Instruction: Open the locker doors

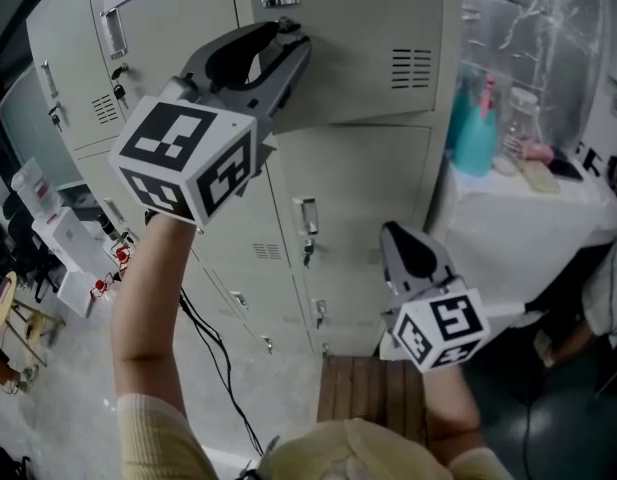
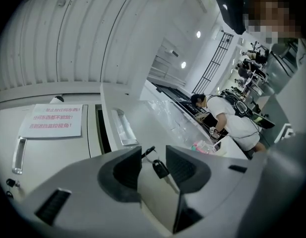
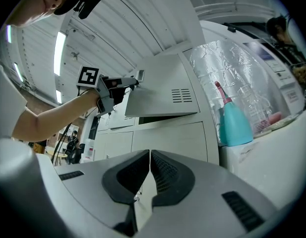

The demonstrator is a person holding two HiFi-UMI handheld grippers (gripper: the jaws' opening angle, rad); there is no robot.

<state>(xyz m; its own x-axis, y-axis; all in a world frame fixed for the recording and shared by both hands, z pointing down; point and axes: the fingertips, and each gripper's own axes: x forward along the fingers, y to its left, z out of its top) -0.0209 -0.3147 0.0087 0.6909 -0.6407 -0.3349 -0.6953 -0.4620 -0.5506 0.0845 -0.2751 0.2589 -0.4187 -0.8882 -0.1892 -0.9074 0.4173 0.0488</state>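
Note:
The beige upper locker door (image 1: 368, 78) stands swung partly out from the cabinet, and a dark gap shows under it (image 3: 153, 119). My left gripper (image 1: 298, 36) is raised to the door's free edge and is shut on it. In the left gripper view the door's edge (image 2: 157, 197) fills the space between the jaws (image 2: 153, 150), and a key with a black fob (image 2: 160, 168) hangs there. My right gripper (image 1: 391, 230) is held lower, in front of the closed locker door (image 1: 358, 198) beneath. It is shut with nothing in it (image 3: 150, 152).
More closed lockers (image 1: 168, 18) run off to the left, one with a paper notice (image 2: 52, 119). A white-covered table (image 1: 528, 218) with a teal bottle (image 1: 476, 133) stands right of the cabinet. A slatted wooden stool (image 1: 373, 388) is near the person's body. A person (image 2: 227, 118) bends far off.

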